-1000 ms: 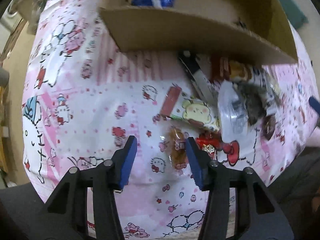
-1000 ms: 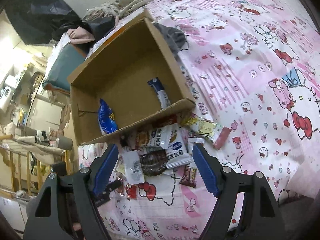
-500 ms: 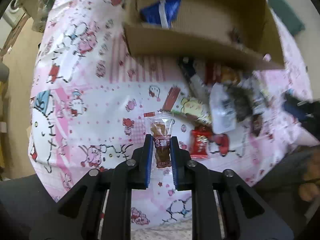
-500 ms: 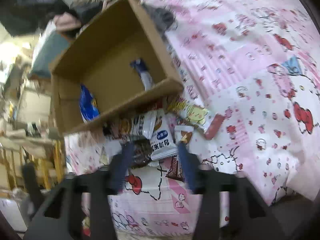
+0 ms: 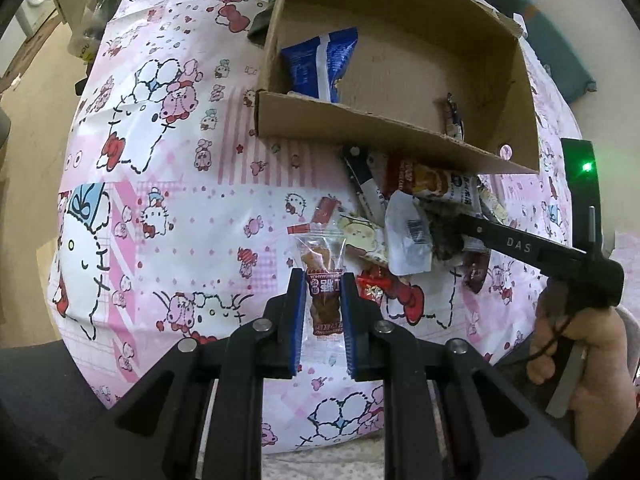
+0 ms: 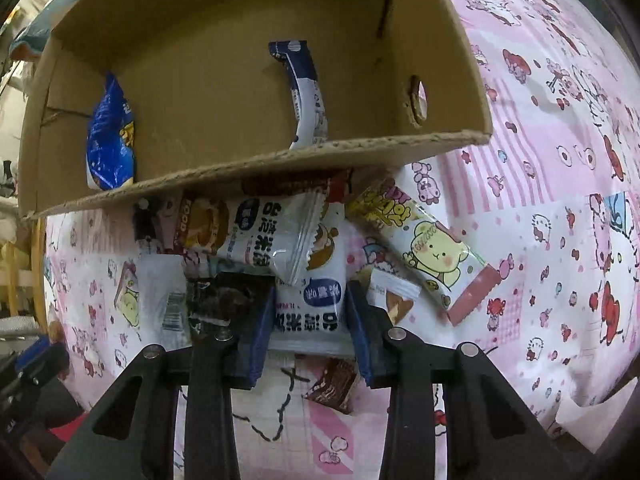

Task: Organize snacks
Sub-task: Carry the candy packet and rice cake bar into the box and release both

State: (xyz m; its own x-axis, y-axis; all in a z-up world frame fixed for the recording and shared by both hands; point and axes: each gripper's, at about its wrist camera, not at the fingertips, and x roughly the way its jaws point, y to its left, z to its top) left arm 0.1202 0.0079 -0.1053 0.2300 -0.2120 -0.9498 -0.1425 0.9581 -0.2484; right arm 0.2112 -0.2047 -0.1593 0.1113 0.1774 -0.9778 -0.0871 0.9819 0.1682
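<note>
Above the pink cartoon-print bedsheet (image 5: 192,208), my left gripper (image 5: 320,304) is clamped on a clear-wrapped brown snack packet (image 5: 323,280), lifted short of the cardboard box (image 5: 400,132). In the snack pile before that box, my right gripper (image 6: 308,320) has narrowed around a white rice-cracker packet (image 6: 310,312), pads (image 6: 260,320) touching its edges.

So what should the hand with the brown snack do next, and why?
Probably carry it up and forward over the cardboard box's near wall, then let go inside. The left gripper is already shut on the clear brown snack packet, lifted off the pink sheet, and the box already holds a blue bag, so that seems to be where snacks go.
</note>
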